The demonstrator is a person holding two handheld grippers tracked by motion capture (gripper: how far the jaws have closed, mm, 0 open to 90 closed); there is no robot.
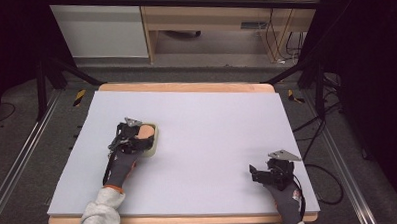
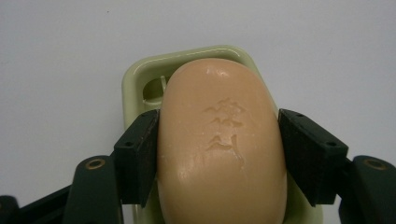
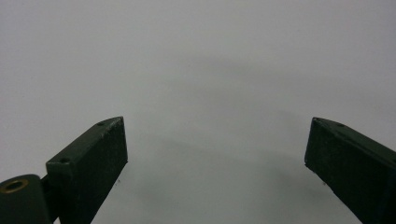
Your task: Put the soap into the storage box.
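Pale grey bench [image 1: 212, 136]: left gripper [image 2: 219, 154] jaws clamped on peach oval soap bar [image 2: 222, 144], seated in pale green dish [image 2: 140, 79] to steady it; right gripper [image 3: 215, 158] jaws apart, idle.

I see a waxy, smooth soap bar [image 2: 222, 144] with a stamped relief, sitting in a glossy pale-green plastic dish [image 2: 140, 77]. Left gripper [image 2: 219, 149] jaws look matt black plastic, brass-coloured inserts. Table [image 1: 211, 116] top is a matt, paper-like white sheet with a bare wood rim.

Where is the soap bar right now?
The soap bar lies in the pale green soap dish left of the table's middle in the high view, clamped between the left gripper's jaws.
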